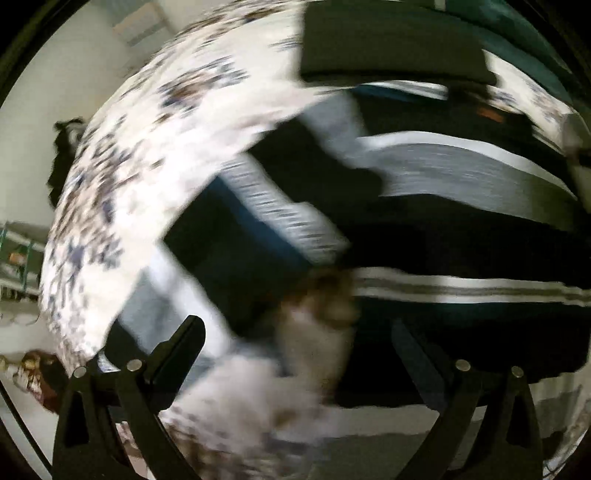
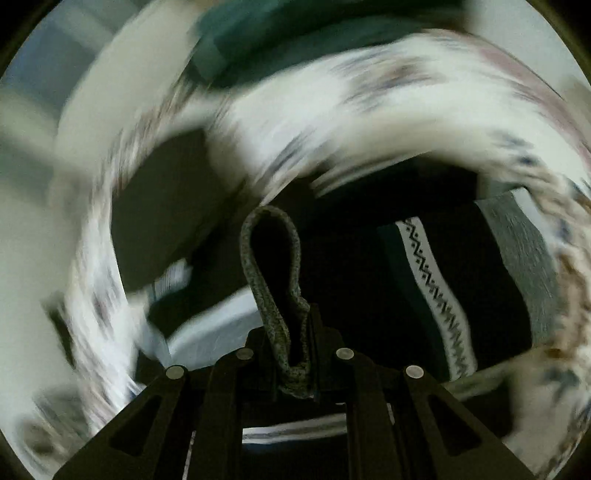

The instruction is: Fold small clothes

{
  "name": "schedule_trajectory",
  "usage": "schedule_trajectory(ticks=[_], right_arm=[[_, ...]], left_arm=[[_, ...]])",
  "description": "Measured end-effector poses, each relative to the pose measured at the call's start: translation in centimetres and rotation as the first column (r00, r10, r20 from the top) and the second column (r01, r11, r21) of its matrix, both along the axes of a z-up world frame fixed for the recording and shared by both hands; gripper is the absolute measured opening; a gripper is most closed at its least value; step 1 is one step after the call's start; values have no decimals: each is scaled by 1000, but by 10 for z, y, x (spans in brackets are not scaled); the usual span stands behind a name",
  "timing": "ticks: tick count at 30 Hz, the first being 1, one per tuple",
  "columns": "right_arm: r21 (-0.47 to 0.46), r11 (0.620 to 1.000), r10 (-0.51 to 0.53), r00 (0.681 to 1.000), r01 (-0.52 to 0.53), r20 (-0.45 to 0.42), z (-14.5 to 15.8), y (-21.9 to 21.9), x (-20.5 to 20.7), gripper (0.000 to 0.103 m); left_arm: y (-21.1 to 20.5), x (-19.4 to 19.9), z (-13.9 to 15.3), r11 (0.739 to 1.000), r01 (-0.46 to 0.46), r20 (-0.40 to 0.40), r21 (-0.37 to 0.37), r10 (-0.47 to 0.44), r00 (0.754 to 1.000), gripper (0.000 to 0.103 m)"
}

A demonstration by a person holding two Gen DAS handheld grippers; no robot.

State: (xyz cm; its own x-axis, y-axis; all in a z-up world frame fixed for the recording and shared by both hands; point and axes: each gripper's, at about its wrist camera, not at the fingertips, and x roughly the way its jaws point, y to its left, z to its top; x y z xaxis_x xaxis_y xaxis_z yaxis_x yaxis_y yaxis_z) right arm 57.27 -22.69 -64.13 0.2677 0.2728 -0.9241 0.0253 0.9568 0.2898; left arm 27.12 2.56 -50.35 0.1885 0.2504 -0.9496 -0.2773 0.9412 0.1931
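Observation:
A dark knit sweater (image 1: pixel 461 236) with white and grey stripes lies spread on a floral bedsheet (image 1: pixel 147 147); the left wrist view is smeared by motion. My left gripper (image 1: pixel 297 325) hovers over the sweater's near edge, pointing steeply down, its fingers wide apart and holding nothing. A blurred brown and white patch (image 1: pixel 321 317) lies beneath them. In the right wrist view my right gripper (image 2: pixel 301 317) is shut on a grey speckled knit edge (image 2: pixel 269 266) that loops up from the jaws. The sweater (image 2: pixel 480 266) with its zigzag band (image 2: pixel 428 273) lies to the right.
A dark folded garment (image 1: pixel 388 40) and teal cloth (image 1: pixel 517 22) sit at the far side of the bed. Another dark folded piece (image 2: pixel 162 206) lies left of the right gripper. The floral sheet (image 2: pixel 332 122) curves around behind. The bed's edge and a pale floor (image 1: pixel 26 110) lie to the left.

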Motion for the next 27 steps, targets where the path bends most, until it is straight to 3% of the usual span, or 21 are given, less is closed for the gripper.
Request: schedule_trajectory(ticks=[2, 5, 8, 10, 12, 14, 15, 16, 18, 22, 25, 27], right_arm=[[-75, 991, 113, 994, -114, -15, -24, 72, -9, 13], [-57, 974, 218, 975, -220, -28, -40, 160, -28, 13], [-120, 954, 275, 961, -275, -18, -47, 209, -44, 13], [-158, 946, 277, 958, -284, -68, -61, 223, -43, 13], [-130, 954, 256, 959, -271, -124, -74, 227, -45, 18], [-33, 968, 241, 957, -249, -163, -72, 218, -51, 42], [30, 976, 219, 959, -217, -178, -67, 206, -53, 60], [70, 980, 194, 964, -184, -182, -61, 193, -56, 65], [122, 986, 138, 972, -116, -189, -47, 163, -74, 65], [107, 994, 4, 975, 20, -224, -34, 103, -115, 65], [72, 992, -83, 962, 105, -261, -39, 69, -145, 65], [63, 982, -154, 943, 180, -297, -50, 55, -161, 65]], left_arm=[[33, -10, -1, 999, -49, 0, 13, 49, 999, 103], [74, -23, -1, 994, -111, 23, 26, 110, 994, 103], [104, -34, -4, 988, -153, 32, 28, 153, 988, 103], [120, -40, -7, 984, -179, 27, 16, 178, 984, 103], [136, -47, -8, 980, -198, 28, -2, 198, 980, 103], [150, -56, -7, 978, -204, 28, -32, 205, 978, 103], [158, -61, -6, 977, -207, 26, -48, 209, 978, 103], [167, -67, -4, 975, -210, 23, -74, 212, 977, 103], [183, -78, -2, 968, -212, 11, -133, 216, 976, 103], [222, -107, -2, 949, -221, 6, -224, 228, 974, 103], [244, -121, -25, 928, -249, -40, -275, 248, 968, 103], [251, -122, -53, 899, -266, -100, -348, 247, 964, 102]])
